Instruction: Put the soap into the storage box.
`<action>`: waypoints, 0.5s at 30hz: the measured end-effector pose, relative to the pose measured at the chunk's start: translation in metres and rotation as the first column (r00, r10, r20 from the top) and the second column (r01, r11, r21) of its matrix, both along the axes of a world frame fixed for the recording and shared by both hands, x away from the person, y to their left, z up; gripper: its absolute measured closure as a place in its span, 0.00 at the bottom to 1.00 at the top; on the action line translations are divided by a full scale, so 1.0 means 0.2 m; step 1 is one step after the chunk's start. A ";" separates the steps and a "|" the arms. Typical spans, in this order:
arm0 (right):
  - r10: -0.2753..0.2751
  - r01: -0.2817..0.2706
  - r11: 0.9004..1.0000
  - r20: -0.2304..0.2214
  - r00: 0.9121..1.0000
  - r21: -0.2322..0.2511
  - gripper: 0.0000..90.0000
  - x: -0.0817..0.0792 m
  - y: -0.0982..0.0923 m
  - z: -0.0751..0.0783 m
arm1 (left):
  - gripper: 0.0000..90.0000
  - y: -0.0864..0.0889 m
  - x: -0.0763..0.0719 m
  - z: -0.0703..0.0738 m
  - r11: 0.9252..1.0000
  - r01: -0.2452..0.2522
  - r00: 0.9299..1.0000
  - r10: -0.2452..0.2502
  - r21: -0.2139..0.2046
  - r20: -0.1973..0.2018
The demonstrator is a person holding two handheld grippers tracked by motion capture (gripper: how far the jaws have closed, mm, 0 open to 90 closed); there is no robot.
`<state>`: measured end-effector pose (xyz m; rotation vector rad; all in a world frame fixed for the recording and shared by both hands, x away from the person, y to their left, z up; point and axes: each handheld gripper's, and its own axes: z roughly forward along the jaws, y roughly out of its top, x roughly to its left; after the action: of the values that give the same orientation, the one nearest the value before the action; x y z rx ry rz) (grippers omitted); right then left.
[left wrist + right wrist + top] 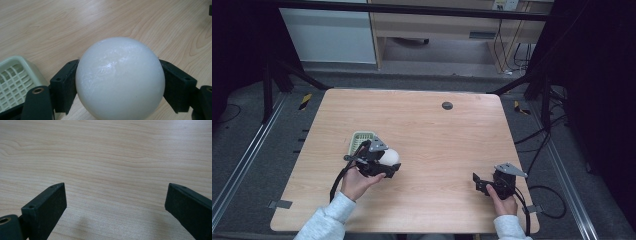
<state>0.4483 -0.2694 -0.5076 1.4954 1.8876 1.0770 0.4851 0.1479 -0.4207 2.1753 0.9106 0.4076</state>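
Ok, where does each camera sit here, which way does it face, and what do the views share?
High view: above the person's side, looking forward and down on the table; forearms and both hand-held grippers show.
Left gripper view: rides the left hand-held gripper, looking along its jaws, clamped on the white ball.
Right gripper view: rides the right hand-held gripper; open jaws over bare wood.
Shared: ball and green basket, high and left views.

Person wearing light grey sweatshirt sleeves with ribbed cuffs, left gripper and right gripper both showing black bodies, grey three-cornered top plates, trailing black cables, flat matte black jaw pads carrying small screw holes
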 end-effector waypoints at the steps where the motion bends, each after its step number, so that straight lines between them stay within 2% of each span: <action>1: 0.000 0.000 1.000 0.000 1.000 0.000 0.05 0.00 0.00 0.00 | 0.26 0.01 0.00 0.00 1.000 -0.005 1.000 0.005 -0.004 0.001; 15: 0.006 -0.006 1.000 -0.001 1.000 -0.002 0.05 0.00 0.01 0.00 | 0.26 0.16 0.07 0.02 0.996 -0.083 0.996 0.084 -0.029 0.013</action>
<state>0.4488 -0.2681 -0.5074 1.4905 1.8946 1.0766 0.4993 0.1800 -0.4175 2.1109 0.9960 0.4477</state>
